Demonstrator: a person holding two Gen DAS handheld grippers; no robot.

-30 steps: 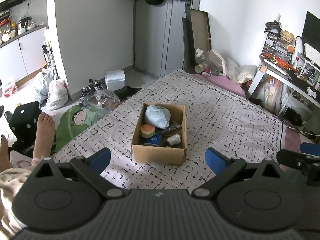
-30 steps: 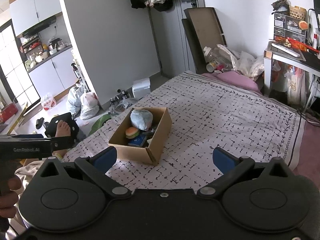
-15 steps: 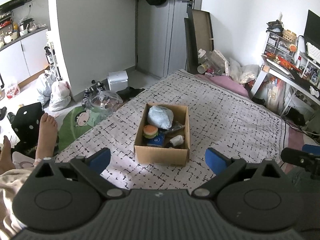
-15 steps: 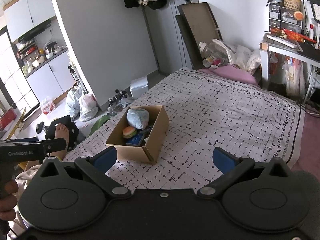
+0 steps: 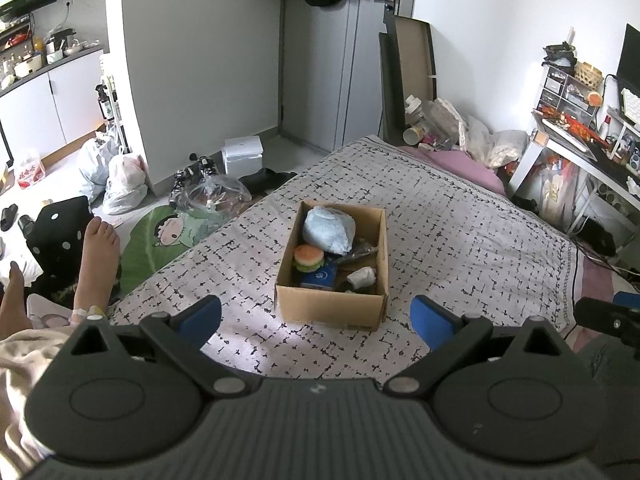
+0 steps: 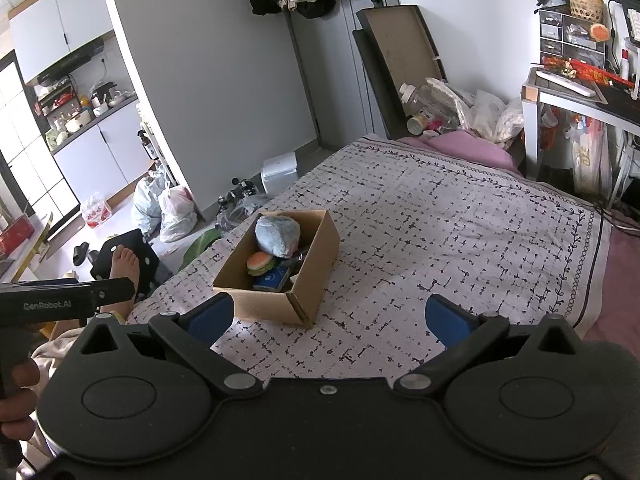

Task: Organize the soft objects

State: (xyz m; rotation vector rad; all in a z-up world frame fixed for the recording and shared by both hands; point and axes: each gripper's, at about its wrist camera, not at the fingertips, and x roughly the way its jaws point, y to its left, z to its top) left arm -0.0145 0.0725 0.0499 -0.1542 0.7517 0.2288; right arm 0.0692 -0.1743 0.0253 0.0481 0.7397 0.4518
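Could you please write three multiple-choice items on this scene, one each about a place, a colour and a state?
1. Where does the cardboard box stand?
A. on the patterned bedspread
B. on the desk
C. on the kitchen counter

2. What colour is the large plush at the far end of the box?
A. red
B. light blue
C. black

3. How does the left gripper stand?
A. shut on the burger toy
B. shut and empty
C. open and empty

Answers:
1 A, the box sits on the bedspread in both wrist views.
2 B, it shows pale blue beside the burger toy.
3 C, its blue pads are wide apart with nothing between them, like those of the right gripper.
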